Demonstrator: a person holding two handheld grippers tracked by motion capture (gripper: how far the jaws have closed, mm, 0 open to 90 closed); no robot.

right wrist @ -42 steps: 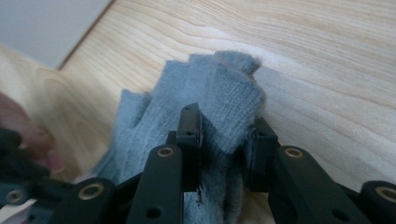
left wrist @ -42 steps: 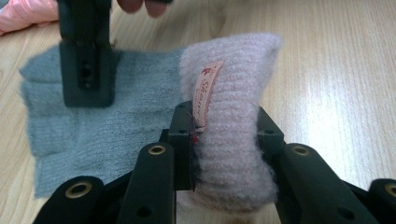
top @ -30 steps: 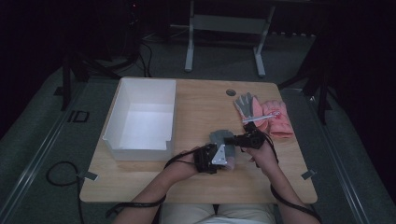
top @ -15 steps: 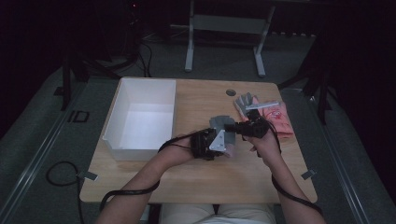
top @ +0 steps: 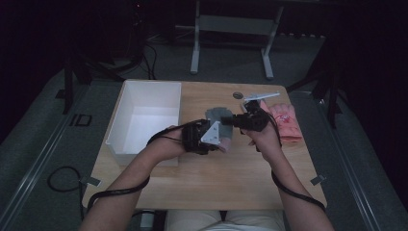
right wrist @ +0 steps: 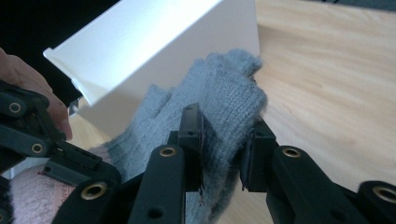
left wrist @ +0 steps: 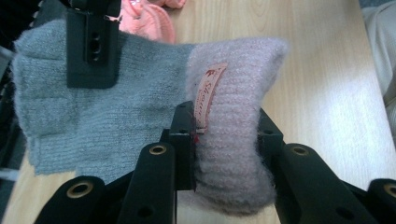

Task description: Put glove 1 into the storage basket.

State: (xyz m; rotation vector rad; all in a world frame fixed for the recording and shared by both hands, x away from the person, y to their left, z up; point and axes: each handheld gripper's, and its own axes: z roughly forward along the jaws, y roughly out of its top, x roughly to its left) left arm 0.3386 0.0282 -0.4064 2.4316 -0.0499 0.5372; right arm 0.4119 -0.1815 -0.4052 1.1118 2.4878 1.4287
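Observation:
A knitted glove (top: 217, 115), grey with a pale pink cuff, hangs stretched between my two grippers above the middle of the wooden table (top: 231, 178). My left gripper (top: 220, 142) is shut on the pink cuff (left wrist: 233, 107), beside its small label. My right gripper (top: 232, 121) is shut on the grey finger end (right wrist: 219, 88). In the left gripper view, one black jaw of the right gripper (left wrist: 91, 46) lies across the grey knit. In the right gripper view, the left gripper (right wrist: 46, 149) shows at the lower left.
An open white box (top: 151, 85) stands on the left part of the table, close behind the held glove (right wrist: 154, 42). Pink gloves (top: 286, 122) lie at the right edge. A small dark round mark (top: 237, 96) sits near the far edge.
Both hands have risen and moved a little away from the person, lifting the glove off the table between them. Neither grip has changed.

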